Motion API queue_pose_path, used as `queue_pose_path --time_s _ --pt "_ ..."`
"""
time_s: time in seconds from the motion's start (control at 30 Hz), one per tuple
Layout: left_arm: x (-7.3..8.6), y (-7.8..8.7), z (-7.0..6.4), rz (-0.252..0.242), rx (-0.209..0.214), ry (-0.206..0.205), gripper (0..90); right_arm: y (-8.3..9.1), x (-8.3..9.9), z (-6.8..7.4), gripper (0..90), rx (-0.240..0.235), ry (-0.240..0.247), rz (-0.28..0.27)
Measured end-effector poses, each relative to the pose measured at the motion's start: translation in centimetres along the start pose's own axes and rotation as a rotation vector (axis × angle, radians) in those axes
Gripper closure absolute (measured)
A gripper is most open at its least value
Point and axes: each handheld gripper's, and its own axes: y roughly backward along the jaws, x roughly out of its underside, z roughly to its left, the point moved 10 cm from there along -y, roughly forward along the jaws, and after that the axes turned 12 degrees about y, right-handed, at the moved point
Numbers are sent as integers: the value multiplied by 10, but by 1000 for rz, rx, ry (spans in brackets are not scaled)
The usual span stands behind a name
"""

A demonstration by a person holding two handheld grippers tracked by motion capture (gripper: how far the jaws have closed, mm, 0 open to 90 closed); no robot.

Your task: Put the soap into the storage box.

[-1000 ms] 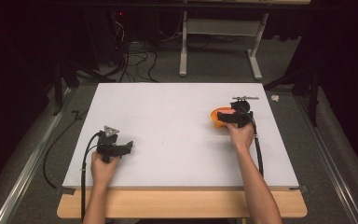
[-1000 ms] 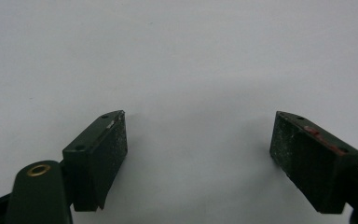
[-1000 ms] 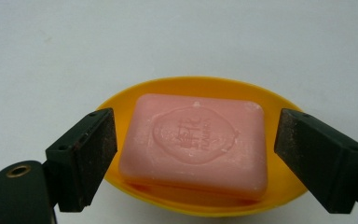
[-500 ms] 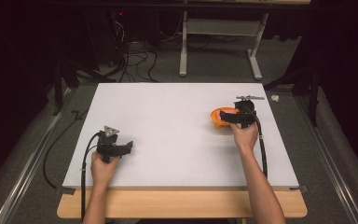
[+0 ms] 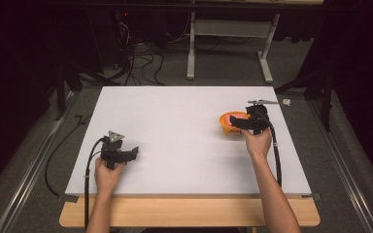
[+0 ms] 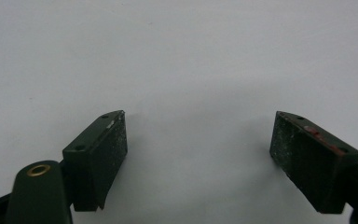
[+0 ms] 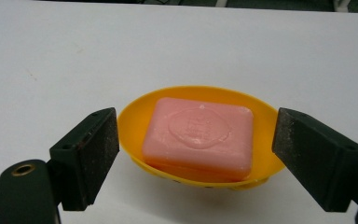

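Observation:
An orange soap dish [image 7: 265,158] holds a pink bar of soap [image 7: 200,135] and rests on the white board at the right [image 5: 226,127]. My right gripper [image 7: 196,126] is open, one jaw on each side of the dish's near end, neither touching it. From above, the right gripper [image 5: 235,124] points left over the dish, with the soap [image 5: 236,118] just showing. My left gripper [image 6: 198,123] is open over bare board with nothing between its jaws. It sits at the board's near left [image 5: 134,152].
The white board [image 5: 184,131] covers most of a wooden table [image 5: 189,213]. Cables trail from both grippers toward the near edge. Behind the board are a dark floor, a tangle of cables [image 5: 143,60] and a white table frame [image 5: 228,34].
The right gripper has edged very slightly to the right beside the dish. The left gripper and the dish have stayed where they were.

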Motion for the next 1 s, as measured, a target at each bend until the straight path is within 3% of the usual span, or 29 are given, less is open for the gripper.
queue_pose_path --time_s 0.27,1.0 --pt "0 0 0 0 0 0 193 10 -1 2 176 -1 15 -27" --pt "0 0 0 0 0 0 192 33 17 -5 179 -5 4 -47"
